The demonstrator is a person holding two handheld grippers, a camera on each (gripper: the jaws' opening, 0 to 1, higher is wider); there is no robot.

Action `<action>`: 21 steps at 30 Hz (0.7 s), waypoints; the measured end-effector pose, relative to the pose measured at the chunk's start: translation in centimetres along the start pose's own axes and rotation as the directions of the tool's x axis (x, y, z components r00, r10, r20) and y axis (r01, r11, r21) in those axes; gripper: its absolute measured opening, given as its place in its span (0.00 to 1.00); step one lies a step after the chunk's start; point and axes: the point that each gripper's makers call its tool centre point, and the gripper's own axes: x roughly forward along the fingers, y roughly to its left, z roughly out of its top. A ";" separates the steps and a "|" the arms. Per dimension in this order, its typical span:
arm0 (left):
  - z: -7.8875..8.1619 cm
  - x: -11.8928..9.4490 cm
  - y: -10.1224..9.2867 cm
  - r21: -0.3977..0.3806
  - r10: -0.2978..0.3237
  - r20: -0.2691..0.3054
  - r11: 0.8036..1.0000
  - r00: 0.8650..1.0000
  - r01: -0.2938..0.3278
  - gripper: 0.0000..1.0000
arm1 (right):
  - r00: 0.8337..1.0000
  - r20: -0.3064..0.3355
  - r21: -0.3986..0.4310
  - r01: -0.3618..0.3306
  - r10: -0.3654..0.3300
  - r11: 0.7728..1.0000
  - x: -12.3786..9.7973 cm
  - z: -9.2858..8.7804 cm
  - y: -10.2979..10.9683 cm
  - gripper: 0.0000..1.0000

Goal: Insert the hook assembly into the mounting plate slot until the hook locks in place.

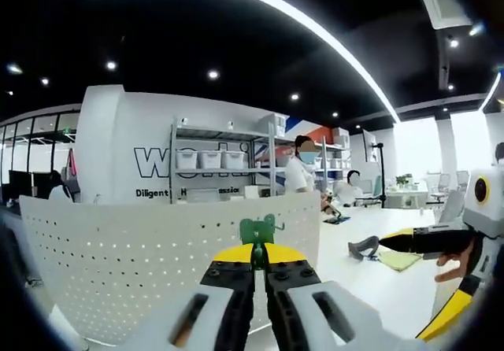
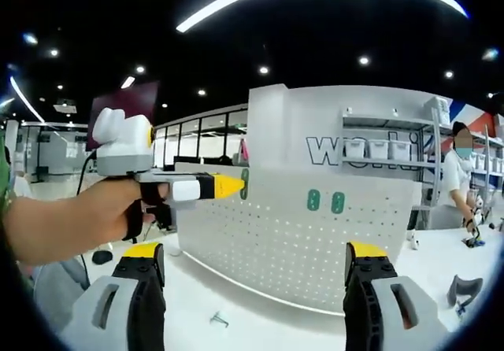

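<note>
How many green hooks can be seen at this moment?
3. One hook is shut in the left gripper at the pegboard's top edge; two hooks sit side by side on the board. Others may be hidden.

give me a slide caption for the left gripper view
Left gripper shut on green hook, held at the white pegboard.

The pegboard (image 1: 157, 256) is plain white, dotted all over with a grid of little holes. The hook (image 1: 258, 230) is green, same as the two green plates (image 2: 325, 201) on the board. Both grippers have yellow tips (image 1: 259, 253) on black and grey jaws.
</note>
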 end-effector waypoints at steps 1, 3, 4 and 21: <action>-0.1 0.4 0.3 0.008 0.024 0.003 1.000 1.000 -0.024 0.03 | 1.000 0.002 0.002 0.003 -0.003 1.000 0.0 0.0 -0.3 0.97; -0.4 1.2 0.5 -0.001 0.035 -0.002 0.999 0.999 -0.035 0.03 | 1.000 0.004 0.001 0.006 -0.006 1.000 0.0 0.1 -0.8 0.97; -0.5 1.5 0.6 0.001 0.042 -0.002 0.999 0.999 -0.042 0.03 | 1.000 0.005 -0.002 0.009 -0.009 1.000 0.0 0.1 -0.9 0.97; -1.2 6.7 2.6 0.022 0.216 0.009 0.976 0.976 -0.216 0.03 | 0.999 -0.012 -0.036 0.041 -0.042 0.999 -0.3 -0.6 -4.1 0.96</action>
